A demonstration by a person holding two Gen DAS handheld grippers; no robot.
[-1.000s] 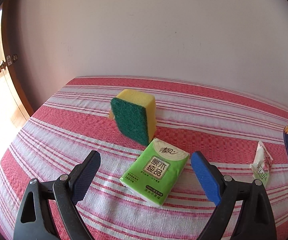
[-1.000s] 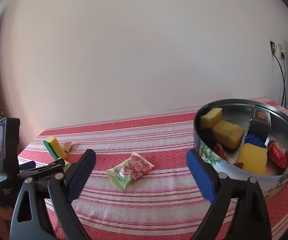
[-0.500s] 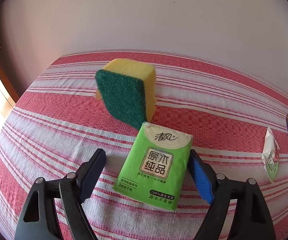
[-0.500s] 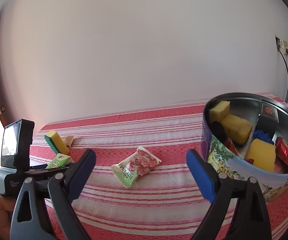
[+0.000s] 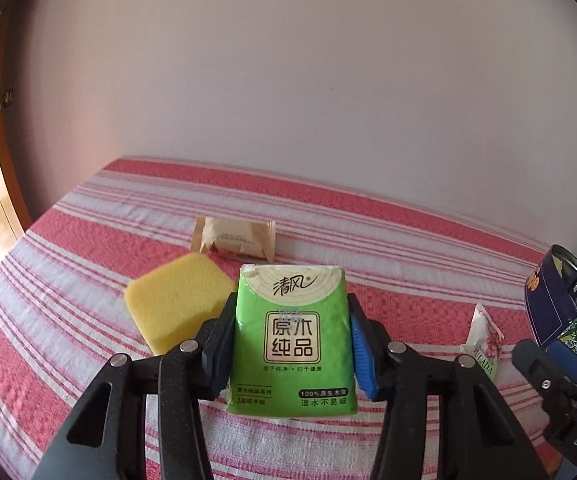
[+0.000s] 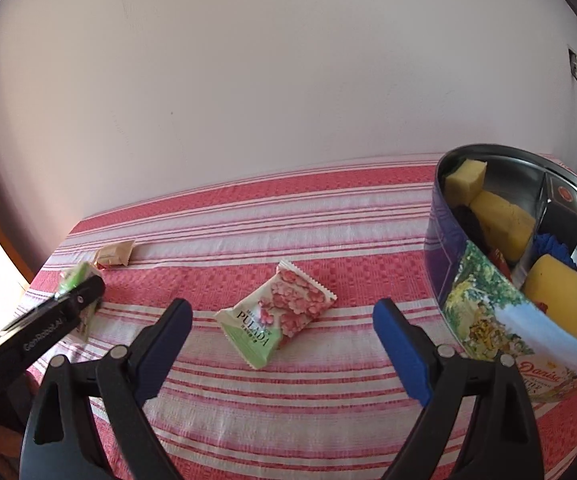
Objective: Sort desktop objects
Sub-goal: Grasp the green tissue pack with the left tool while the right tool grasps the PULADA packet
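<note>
Fingers (image 5: 290,344) just closed on green 清风 tissue pack (image 5: 291,340); right fingers (image 6: 284,344) wide before PULADA packet (image 6: 276,314).

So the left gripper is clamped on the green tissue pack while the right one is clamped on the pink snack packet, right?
Not quite. In the right wrist view the right gripper is open, the pink snack packet lying unheld on the cloth. The left gripper is clamped on the green tissue pack.

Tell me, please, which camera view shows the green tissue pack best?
The left wrist view: the green tissue pack fills the centre, label readable, clamped between the left gripper pads. The right wrist view shows only a small blurred green corner of it at the far left, mostly hidden behind the left gripper's black body.
</note>
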